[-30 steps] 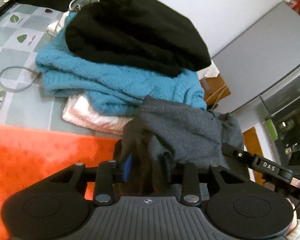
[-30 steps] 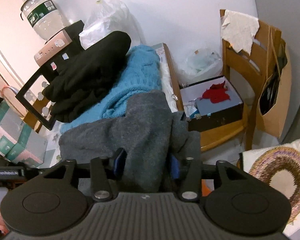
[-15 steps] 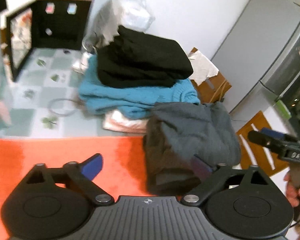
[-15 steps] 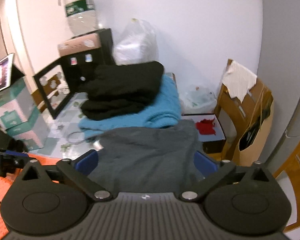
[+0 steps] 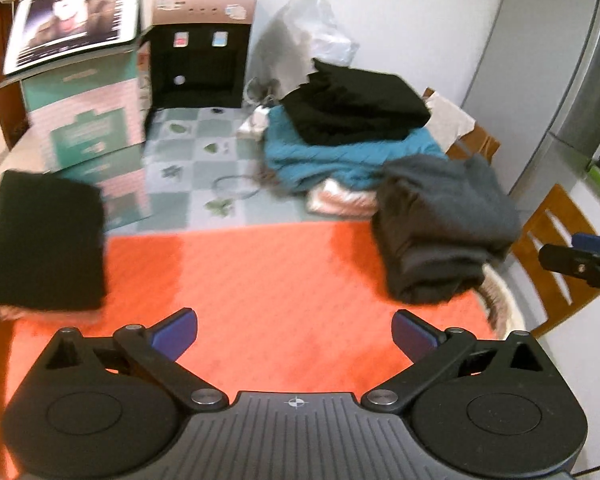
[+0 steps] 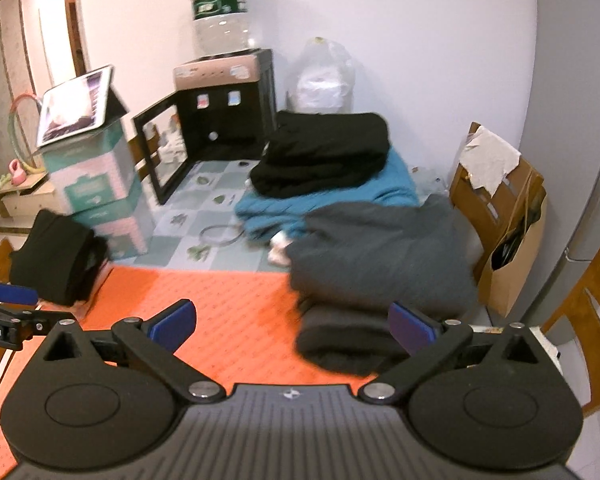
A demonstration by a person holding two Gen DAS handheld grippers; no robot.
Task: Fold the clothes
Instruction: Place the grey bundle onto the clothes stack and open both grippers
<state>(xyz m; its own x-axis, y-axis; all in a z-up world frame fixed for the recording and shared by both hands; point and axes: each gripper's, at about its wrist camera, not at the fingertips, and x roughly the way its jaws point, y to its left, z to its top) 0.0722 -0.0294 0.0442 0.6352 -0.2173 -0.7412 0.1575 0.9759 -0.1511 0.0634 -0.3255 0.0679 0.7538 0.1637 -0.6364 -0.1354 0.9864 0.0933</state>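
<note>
A folded dark grey garment (image 5: 440, 232) lies at the right end of the orange mat (image 5: 260, 272); it also shows in the right wrist view (image 6: 380, 264). Behind it is a stack with a black garment (image 5: 356, 108) on a teal knit sweater (image 5: 340, 156) and a pale pink one (image 5: 340, 200). A folded black garment (image 5: 40, 244) lies at the mat's left end. My left gripper (image 5: 294, 334) is open and empty, above the mat. My right gripper (image 6: 292, 326) is open and empty, just in front of the grey garment.
A water dispenser (image 6: 224, 108) with its door open, a teal and white box (image 5: 84, 120) with a tablet on top and a white bag (image 6: 324, 80) stand at the back. Wooden chairs (image 5: 548, 264) and a paper bag (image 6: 512, 248) are at the right. A fridge (image 5: 560, 80) stands beyond.
Both grippers were shut on the grey garment, then opened and let it go. Both have pulled back and up, leaving it folded on the mat's right end.
</note>
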